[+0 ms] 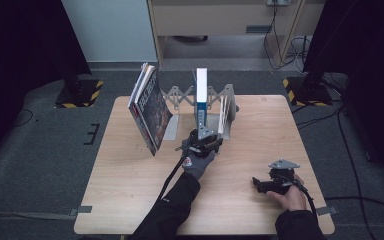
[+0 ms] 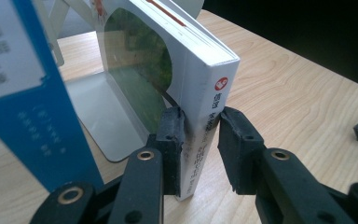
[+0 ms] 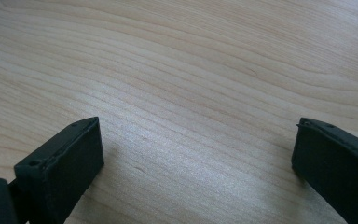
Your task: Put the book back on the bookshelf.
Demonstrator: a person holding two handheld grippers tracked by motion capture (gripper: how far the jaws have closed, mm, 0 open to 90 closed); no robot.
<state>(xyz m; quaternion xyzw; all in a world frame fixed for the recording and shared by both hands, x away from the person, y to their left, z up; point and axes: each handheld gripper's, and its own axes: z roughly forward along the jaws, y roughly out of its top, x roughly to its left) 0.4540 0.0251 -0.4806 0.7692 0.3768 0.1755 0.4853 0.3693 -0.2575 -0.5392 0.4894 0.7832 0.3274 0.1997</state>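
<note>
- Broadly, the work looks like arranging books in the rack, an expanding stand with metal end plates at the far middle of the table; I judge it about midway.
- Already placed, as far as the high view shows: a stack of magazines leans at the rack's left end, and a blue book stands upright near its middle.
- Currently in hand is 1 white book, standing on its lower edge on the table, just right of the blue book and beside a metal plate.
- Its spine faces the left gripper, whose 2 jaws are closed around the spine low down, 1 pad on each cover.
- From the high view, the left gripper sits at the rack's near edge, so the white book seems to be in or very near its slot, leaning slightly.
- Remaining, I judge: set it square, let go, and draw the hand back; whether it would stand alone once freed I cannot tell.
- Well apart, the right gripper rests low over the near right of the table, jaws wide apart with nothing between them but bare wood.
</note>
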